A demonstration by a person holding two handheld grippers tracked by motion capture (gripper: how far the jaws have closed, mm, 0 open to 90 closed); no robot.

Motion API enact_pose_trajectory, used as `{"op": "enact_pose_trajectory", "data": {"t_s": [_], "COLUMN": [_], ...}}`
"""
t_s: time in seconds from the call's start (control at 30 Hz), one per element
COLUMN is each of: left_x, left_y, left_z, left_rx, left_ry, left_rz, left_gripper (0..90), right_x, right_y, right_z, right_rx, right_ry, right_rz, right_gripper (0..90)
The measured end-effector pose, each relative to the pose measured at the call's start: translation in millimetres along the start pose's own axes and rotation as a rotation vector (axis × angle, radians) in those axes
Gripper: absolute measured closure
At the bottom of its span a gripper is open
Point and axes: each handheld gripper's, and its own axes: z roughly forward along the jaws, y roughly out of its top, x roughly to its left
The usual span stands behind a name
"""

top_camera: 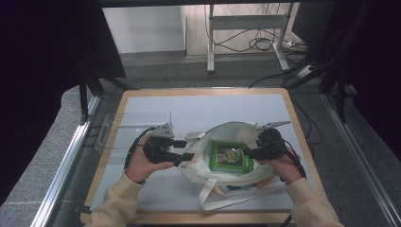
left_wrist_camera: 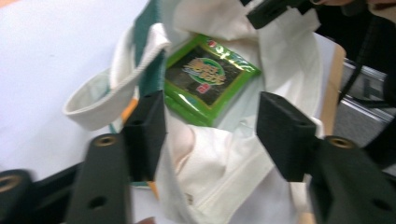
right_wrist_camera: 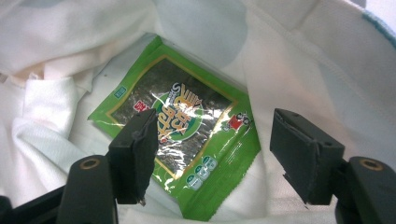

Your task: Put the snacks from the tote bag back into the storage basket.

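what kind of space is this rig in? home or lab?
Likely a lab or recording booth, not a home: black curtains flank the wooden table, a metal desk frame stands behind with loose cables on the floor.

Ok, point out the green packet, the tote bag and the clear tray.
green packet (right_wrist_camera: pixel 180 135): right gripper view, on its printed front.
tote bag (top_camera: pixel 236 128): high view, on its far rim.
clear tray (top_camera: pixel 137 119): high view, on its clear base, left of the bag.
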Motion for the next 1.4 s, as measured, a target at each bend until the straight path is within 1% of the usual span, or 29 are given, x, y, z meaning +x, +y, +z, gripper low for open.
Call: {"op": "enact_pose_trajectory", "data": {"t_s": [0.07,0.13,0.27,0.33,0.43,0.5,0.67,0.83,0.93,1.03,1.17,1.3,1.4], "left_x": [0.4,0.5,2.6,3.9,4.6,3.6,2.1,1.3,1.2,1.2,1.3,0.6,-0.3], "left_y": [0.2,0.4,0.1,-0.3,-0.8,-0.6,0.2,-0.3,0.1,0.2,0.1,-0.1,-0.2], "left_z": [0.7,1.9,3.5,3.7,3.3,2.2,1.5,3.8,5.0,5.8,6.8,9.0,10.4], "left_rx": [0.005,0.006,0.023,0.020,0.012,0.004,-0.005,0.003,0.005,0.008,0.010,0.017,0.024], "left_ry": [-0.001,0.003,-0.008,-0.010,-0.013,-0.018,-0.027,-0.043,-0.046,-0.045,-0.044,-0.046,-0.045], "left_rz": [0.004,0.007,0.007,0.006,0.006,0.012,0.025,0.033,0.039,0.041,0.040,0.043,0.049], "left_gripper": [35.6,35.0,33.2,32.5,32.3,32.7,33.0,33.2,33.3,33.2,33.2,33.3,33.3], "right_x": [1.2,1.8,3.0,5.0,7.4,8.5,12.8,15.0,14.6,11.9,6.7,3.7,0.6], "right_y": [0.2,0.2,0.5,1.2,3.5,5.6,11.3,15.6,16.1,14.4,10.1,6.8,4.4], "right_z": [1.1,4.2,9.8,13.4,21.3,27.0,41.9,55.1,61.3,67.4,73.6,76.8,79.0], "right_rx": [0.001,0.013,0.050,0.068,0.110,0.135,0.200,0.273,0.302,0.335,0.358,0.354,0.368], "right_ry": [-0.001,-0.007,-0.013,-0.027,-0.062,-0.066,-0.096,-0.128,-0.131,-0.156,-0.155,-0.140,-0.107], "right_rz": [0.007,0.014,0.036,0.042,0.047,0.064,0.079,0.110,0.129,0.149,0.176,0.212,0.248], "right_gripper": [31.8,31.2,30.8,30.8,30.3,29.8,28.9,28.2,27.8,27.5,27.1,26.1,25.3]}}
